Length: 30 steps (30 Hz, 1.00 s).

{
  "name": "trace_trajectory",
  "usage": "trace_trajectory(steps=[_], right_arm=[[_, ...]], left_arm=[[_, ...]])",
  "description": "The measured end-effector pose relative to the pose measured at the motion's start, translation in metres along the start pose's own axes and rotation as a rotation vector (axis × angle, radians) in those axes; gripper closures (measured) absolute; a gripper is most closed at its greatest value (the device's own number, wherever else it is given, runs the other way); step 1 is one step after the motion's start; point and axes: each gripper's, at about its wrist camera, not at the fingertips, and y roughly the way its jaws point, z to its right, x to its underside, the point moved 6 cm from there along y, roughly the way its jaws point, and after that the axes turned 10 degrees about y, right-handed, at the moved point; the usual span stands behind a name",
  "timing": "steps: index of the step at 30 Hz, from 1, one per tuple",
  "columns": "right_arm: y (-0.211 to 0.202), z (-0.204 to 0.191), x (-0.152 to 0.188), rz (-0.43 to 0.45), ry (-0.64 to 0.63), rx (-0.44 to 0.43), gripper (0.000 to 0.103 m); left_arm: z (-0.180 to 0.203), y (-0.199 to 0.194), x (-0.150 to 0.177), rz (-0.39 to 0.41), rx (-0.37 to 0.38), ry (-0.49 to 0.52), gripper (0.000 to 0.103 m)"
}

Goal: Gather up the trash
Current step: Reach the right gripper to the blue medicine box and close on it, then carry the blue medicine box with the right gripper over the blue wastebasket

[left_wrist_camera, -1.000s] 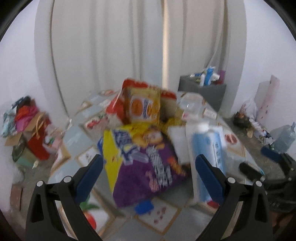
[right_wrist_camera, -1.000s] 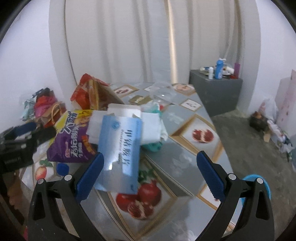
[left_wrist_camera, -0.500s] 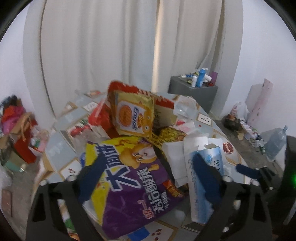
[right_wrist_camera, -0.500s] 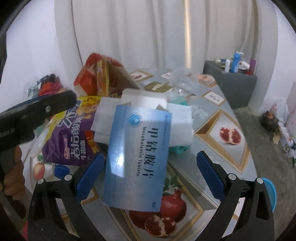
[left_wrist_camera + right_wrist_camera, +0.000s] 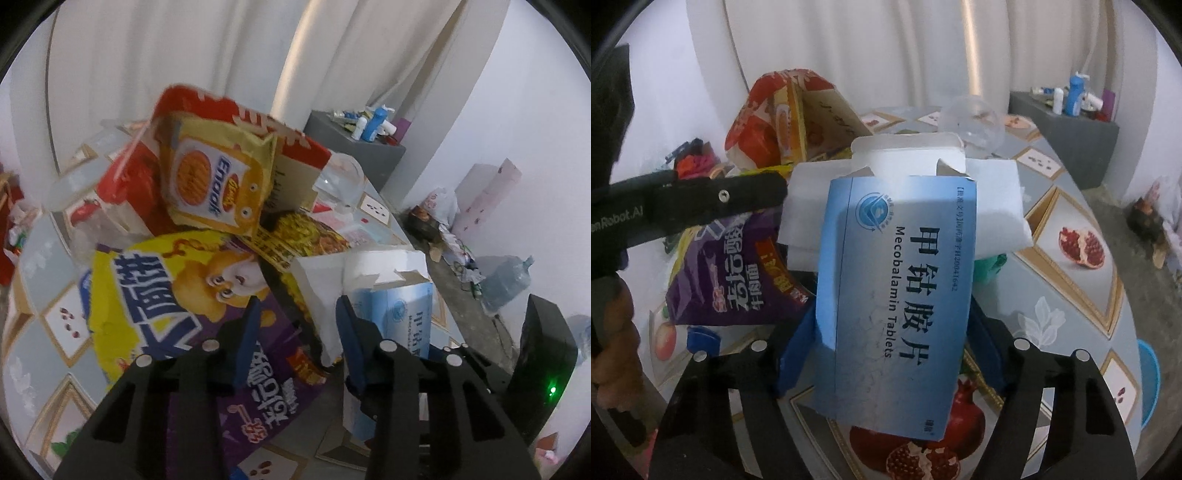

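Grey cabinet (image 5: 1071,136) holding bottles (image 5: 1075,92), white curtain (image 5: 849,55) behind.

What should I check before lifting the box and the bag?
1. Box between the right gripper jaws: ok.
2. Right grip firm on box: cannot tell; jaws are closing.
3. Bag between the left gripper jaws: ok.
4. Left grip firm on bag: not ok; jaws are closing, not pinching yet.
5. White paper clear of left jaws: not ok; its edge lies between them.
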Motion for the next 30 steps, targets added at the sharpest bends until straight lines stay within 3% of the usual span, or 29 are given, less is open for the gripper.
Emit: trace_trajectory(steps=[7, 18, 27, 30], right_arm=[[0.0, 0.006, -0.002, 0.012, 0.024, -0.033, 0.033], [0.004, 0.014, -0.005, 0.017, 0.066, -0.115, 0.034], [0.005, 0.018, -0.009, 0.027, 0.09, -0.148, 0.035], [-0.002, 0.022, -0.01, 0.037, 0.103, -0.156, 0.035]], left_arm=[[0.014, 0.008, -0.009, -0.015, 0.016, 0.036, 0.062], [0.019, 0.034, -0.022, -0.071, -0.02, 0.071, 0.072], [0.02, 0.037, -0.02, -0.073, -0.082, 0.103, 0.1], [0.021, 0.03, -0.021, -0.056, -0.078, 0.102, 0.102]])
